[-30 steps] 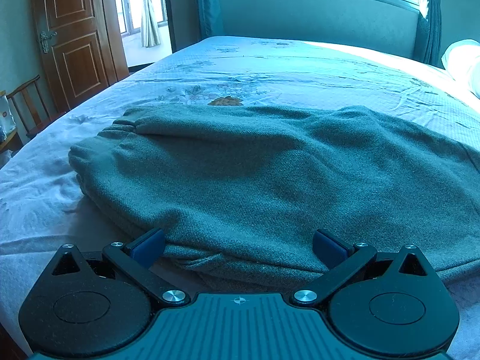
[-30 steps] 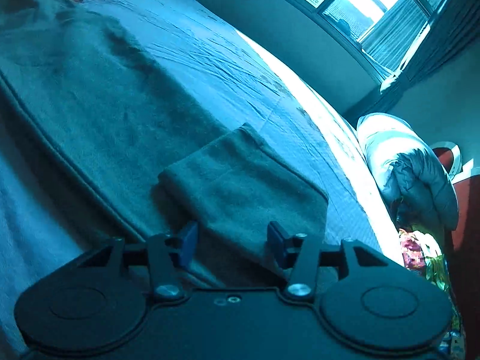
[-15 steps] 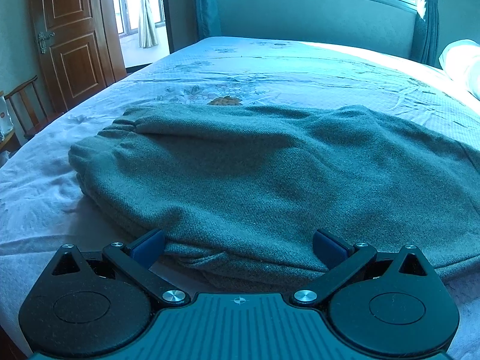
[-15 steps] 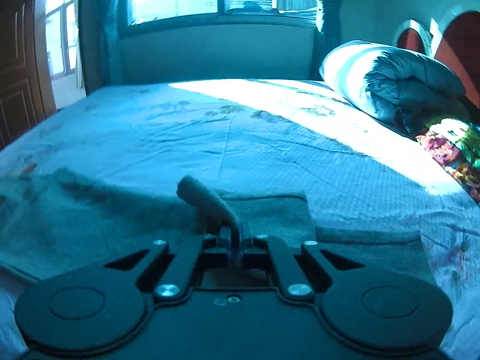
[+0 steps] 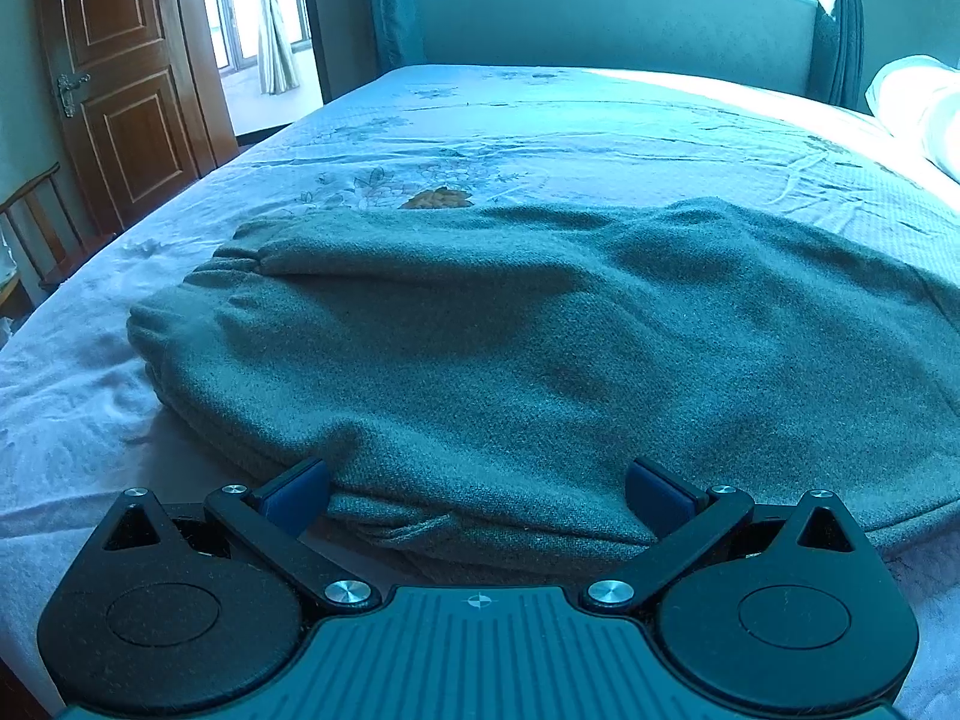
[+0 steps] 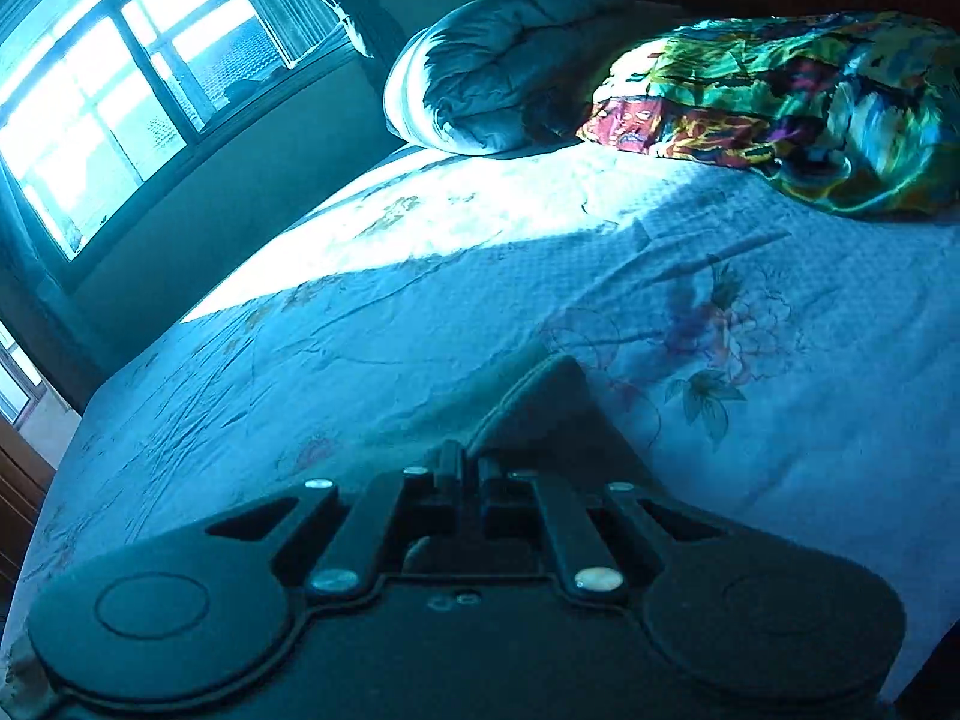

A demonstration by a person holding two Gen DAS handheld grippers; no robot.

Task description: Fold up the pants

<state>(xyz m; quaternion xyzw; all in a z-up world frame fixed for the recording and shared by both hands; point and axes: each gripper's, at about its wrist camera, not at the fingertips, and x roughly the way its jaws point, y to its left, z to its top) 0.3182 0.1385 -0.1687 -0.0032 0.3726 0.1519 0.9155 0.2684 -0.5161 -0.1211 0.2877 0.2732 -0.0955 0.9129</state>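
Grey-green pants (image 5: pixel 528 354) lie across the bed, waistband at the left, near edge doubled over. My left gripper (image 5: pixel 477 489) is open, its blue pads either side of that near edge, low over the sheet. My right gripper (image 6: pixel 471 468) is shut on the hem of a pant leg (image 6: pixel 540 396), which stands up in a fold above the fingers. The rest of that leg is hidden under the gripper body.
The bed sheet (image 5: pixel 600 138) is pale with a flower print. A rolled grey duvet (image 6: pixel 510 66) and a bright patterned cloth (image 6: pixel 792 102) lie at the head of the bed. A wooden door (image 5: pixel 120 84) and a chair (image 5: pixel 36 228) stand at the left.
My right gripper closed on the pant leg hem and has swung round with it, now facing the duvet. My left gripper stayed open at the pants' near edge.
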